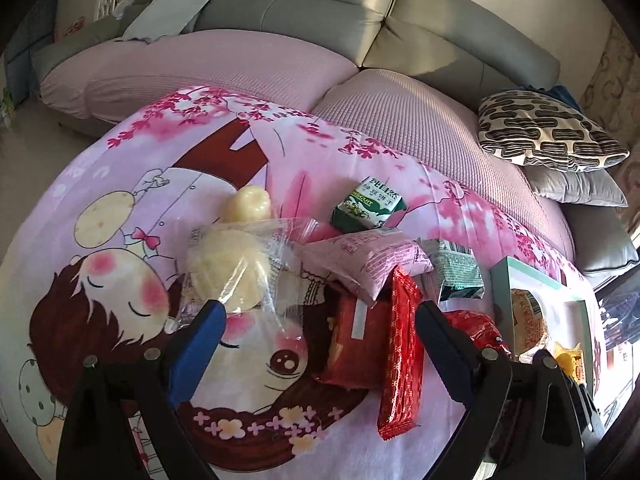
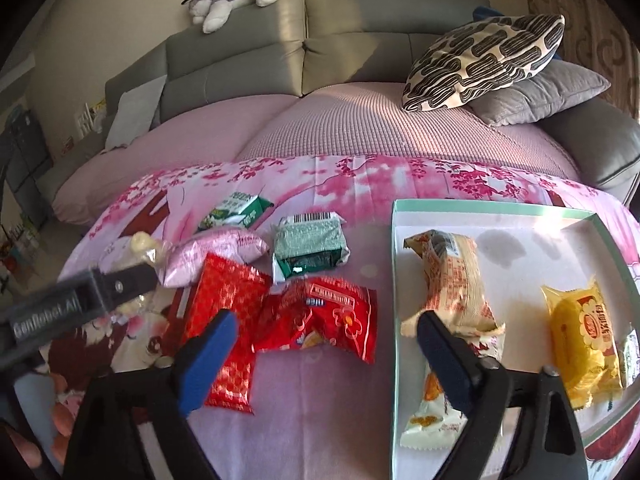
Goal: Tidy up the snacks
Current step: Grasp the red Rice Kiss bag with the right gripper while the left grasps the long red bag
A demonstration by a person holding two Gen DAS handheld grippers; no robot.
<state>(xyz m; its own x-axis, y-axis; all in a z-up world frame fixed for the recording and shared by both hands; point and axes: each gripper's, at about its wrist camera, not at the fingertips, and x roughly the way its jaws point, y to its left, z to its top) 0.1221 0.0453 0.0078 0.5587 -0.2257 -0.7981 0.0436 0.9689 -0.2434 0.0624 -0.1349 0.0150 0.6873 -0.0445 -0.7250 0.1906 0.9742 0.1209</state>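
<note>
- Both claws wide, empty: left claw (image 1: 320,320), right claw (image 2: 326,334).
- I judge the red packet (image 2: 320,318) light, crinkly, slippery; pinch across its middle.
- Destination, I judge: tray (image 2: 520,236), right.

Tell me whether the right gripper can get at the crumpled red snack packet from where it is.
Probably yes: the right gripper is open, and the crumpled red packet lies uncovered on the cloth between its fingers.

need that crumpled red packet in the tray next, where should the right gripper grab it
Grip the crumpled red packet across its puffy middle, coming straight down with the open right gripper. It lies flat on the cloth, clear of the tray.
</note>
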